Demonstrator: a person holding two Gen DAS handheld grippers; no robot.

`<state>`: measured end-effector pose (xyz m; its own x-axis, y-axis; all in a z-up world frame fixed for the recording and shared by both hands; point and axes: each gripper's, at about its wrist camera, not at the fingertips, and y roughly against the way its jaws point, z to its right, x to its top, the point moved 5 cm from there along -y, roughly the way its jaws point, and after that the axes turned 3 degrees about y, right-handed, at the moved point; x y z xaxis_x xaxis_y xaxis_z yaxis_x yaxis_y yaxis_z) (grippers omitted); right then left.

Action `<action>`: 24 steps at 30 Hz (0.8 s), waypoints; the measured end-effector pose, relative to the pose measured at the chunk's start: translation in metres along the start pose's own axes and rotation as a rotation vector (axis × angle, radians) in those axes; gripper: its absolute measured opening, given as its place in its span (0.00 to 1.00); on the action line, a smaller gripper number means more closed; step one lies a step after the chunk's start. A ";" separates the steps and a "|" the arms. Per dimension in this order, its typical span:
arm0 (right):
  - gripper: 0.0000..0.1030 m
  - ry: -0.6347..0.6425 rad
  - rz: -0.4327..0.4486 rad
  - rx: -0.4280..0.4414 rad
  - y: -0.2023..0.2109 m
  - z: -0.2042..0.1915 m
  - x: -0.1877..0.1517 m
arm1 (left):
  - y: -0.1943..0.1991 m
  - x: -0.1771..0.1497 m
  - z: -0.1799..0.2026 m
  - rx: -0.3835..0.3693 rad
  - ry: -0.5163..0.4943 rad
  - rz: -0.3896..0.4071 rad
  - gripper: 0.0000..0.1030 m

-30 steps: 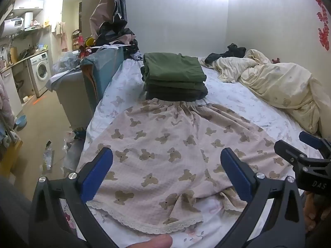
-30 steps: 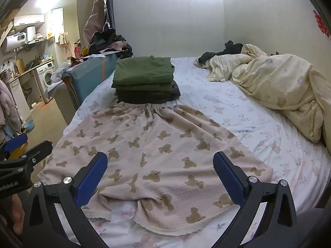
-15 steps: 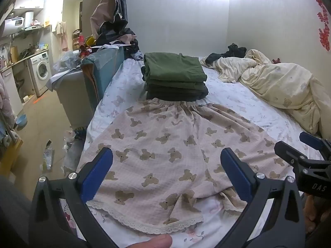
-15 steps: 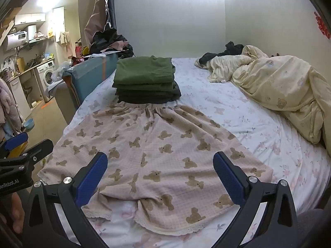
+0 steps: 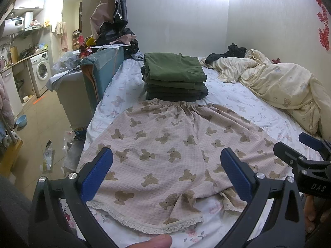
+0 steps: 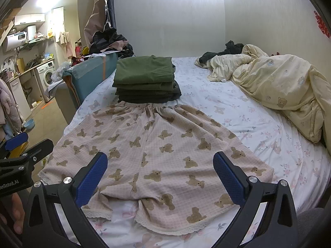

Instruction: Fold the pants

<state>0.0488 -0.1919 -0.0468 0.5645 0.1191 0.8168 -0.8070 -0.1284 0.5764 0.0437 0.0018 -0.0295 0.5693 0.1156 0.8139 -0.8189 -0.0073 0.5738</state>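
While unfolded: pants (image 5: 171, 157) flat on bed (image 5: 238, 101), waistband touching folded stack (image 5: 173, 76), hems nearest for reach.
Left claw (image 5: 165, 171): wide, empty, above left leg.
Right claw (image 6: 159, 173): wide, empty, above crotch.

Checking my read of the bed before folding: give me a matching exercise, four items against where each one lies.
Items:
1. bear-print pants
2. green folded stack
3. cream duvet
4. washing machine

Places:
A. bunched along the bed's right side
B. off the bed, far left
C. spread flat nearest the open tongs
D. just beyond the pants' waistband

Pairs: 1-C, 2-D, 3-A, 4-B
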 end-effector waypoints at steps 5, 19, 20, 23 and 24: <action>1.00 0.000 -0.001 0.000 0.000 -0.001 0.000 | 0.000 0.000 0.000 -0.001 -0.002 0.000 0.99; 1.00 -0.002 -0.001 0.001 0.000 0.000 0.000 | 0.000 0.000 0.000 0.000 -0.002 0.001 0.99; 1.00 -0.002 -0.001 0.000 0.000 0.000 0.000 | 0.000 0.000 0.000 -0.001 -0.002 0.001 0.99; 1.00 -0.002 -0.002 0.002 0.000 0.000 0.000 | 0.001 0.001 -0.001 -0.001 -0.001 0.003 0.99; 1.00 -0.002 -0.001 0.002 0.000 0.000 0.000 | 0.001 0.001 -0.001 -0.001 -0.001 0.003 0.99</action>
<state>0.0486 -0.1921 -0.0468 0.5656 0.1168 0.8164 -0.8062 -0.1299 0.5771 0.0433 0.0024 -0.0282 0.5668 0.1144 0.8159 -0.8209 -0.0065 0.5711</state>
